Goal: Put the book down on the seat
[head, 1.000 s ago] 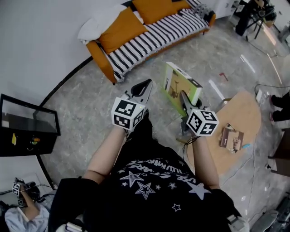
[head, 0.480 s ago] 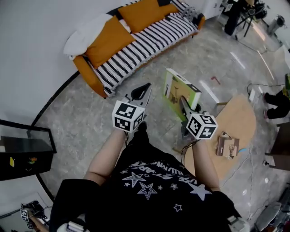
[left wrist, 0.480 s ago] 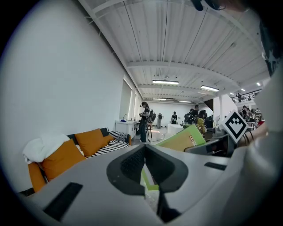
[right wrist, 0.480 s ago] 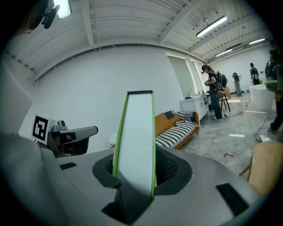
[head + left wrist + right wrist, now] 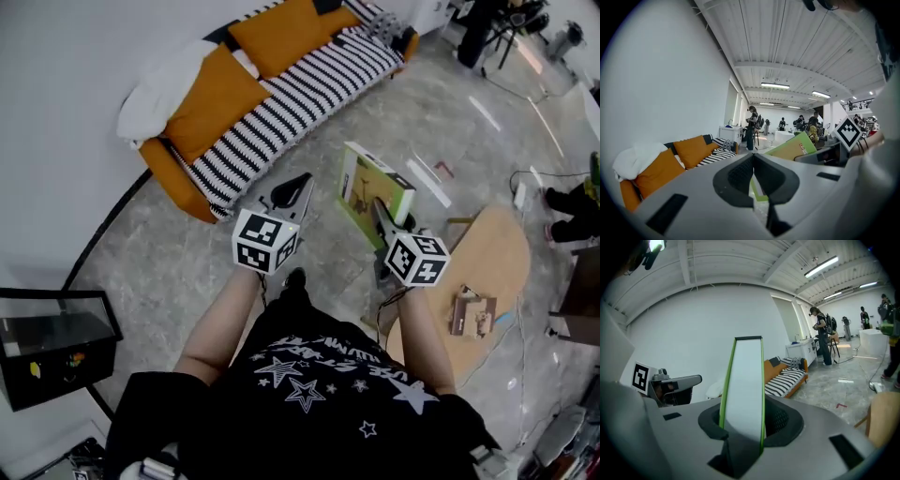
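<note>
The book [image 5: 373,190] has a green cover with a small picture on it. In the left gripper view there is a small red mark on the cover, but no title is large enough to read. The black shirt [image 5: 309,384] of the person has white stars and a line of white letters, which I cannot read from this angle. Each gripper carries a cube with black and white square markers.

The right gripper [image 5: 377,208] has its jaws closed on the lower edge of the book and holds it upright, with the page edges toward its camera. The book is in the air above the grey floor [image 5: 187,253], not yet on the striped seat [image 5: 300,94] of the orange sofa [image 5: 187,112]. The left gripper [image 5: 300,180] is just beside it, with its jaws together and nothing between them.

Compared with one second ago, the sofa lies lower and more to the left in the head view, nearer to the grippers. The black cabinet [image 5: 56,347] has also moved down in the picture. The wooden table [image 5: 497,253] stays at the right. The grip on the book is the same.
</note>
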`<action>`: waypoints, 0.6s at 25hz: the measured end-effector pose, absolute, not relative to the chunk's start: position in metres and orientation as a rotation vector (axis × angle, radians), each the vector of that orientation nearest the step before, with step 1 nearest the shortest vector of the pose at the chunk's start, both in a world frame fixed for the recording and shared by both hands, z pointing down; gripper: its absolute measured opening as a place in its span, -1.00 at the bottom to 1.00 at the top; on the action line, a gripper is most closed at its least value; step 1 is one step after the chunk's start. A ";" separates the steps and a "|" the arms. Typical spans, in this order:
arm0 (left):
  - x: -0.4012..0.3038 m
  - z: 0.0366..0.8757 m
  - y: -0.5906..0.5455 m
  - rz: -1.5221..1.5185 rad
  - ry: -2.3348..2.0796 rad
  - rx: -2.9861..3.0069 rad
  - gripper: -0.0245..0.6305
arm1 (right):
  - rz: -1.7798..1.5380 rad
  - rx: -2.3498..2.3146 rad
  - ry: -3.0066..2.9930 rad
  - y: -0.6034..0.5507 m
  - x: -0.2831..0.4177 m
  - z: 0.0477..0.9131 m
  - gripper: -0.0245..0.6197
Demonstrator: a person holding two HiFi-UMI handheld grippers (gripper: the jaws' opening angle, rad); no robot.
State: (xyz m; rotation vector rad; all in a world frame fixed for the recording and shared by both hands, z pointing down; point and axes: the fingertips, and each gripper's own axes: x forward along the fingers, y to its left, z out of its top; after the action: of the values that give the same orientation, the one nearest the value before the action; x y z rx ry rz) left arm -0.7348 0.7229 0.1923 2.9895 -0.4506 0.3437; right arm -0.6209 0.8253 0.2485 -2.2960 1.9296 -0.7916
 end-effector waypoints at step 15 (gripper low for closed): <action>-0.713 0.192 0.633 0.365 -0.280 3.000 -0.90 | -0.795 -2.359 1.830 0.725 -0.604 0.241 -0.48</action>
State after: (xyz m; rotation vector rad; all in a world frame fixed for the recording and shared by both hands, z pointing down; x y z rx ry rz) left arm -0.7130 0.6335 0.1925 3.0000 -0.2796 0.3649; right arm -0.6041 0.7251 0.2406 -2.3594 1.8301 -0.7949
